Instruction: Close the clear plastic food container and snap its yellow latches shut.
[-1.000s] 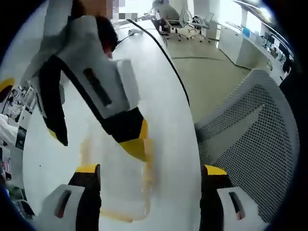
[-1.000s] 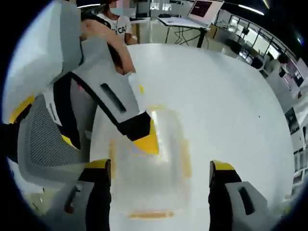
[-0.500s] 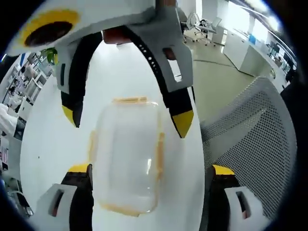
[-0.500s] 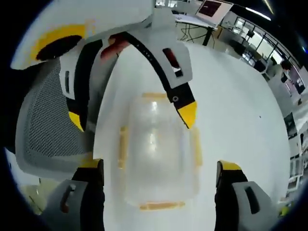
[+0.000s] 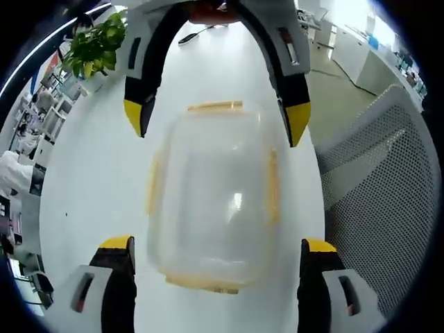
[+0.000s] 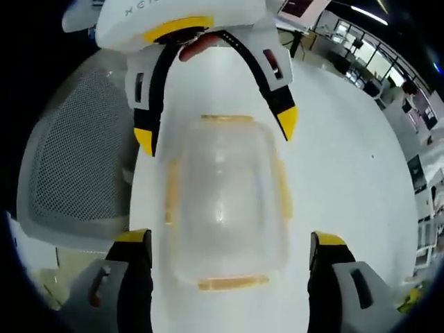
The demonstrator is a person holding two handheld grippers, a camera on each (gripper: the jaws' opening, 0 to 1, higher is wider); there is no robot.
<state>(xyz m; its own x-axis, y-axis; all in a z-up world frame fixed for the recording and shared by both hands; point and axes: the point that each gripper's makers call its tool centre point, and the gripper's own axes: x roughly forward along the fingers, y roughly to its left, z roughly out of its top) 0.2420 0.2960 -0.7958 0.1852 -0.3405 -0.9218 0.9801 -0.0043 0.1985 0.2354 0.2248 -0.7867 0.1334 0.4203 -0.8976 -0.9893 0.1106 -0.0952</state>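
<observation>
Both grippers — left (image 5: 215, 260), right (image 6: 230, 253) — wide-jawed, facing across the container (image 5: 214, 198).

clear container (image 5: 211, 191) | lid on | yellow latches (image 6: 231, 282) on four sides

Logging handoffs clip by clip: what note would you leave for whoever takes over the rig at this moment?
Left gripper: open, holding nothing.
Right gripper: open, holding nothing.
The two face each other across the clear container, which sits on the white table near a mesh chair.
Done: the lid appears to be on.
Left: check and snap the yellow latches; whether any is shut is not clear.
</observation>
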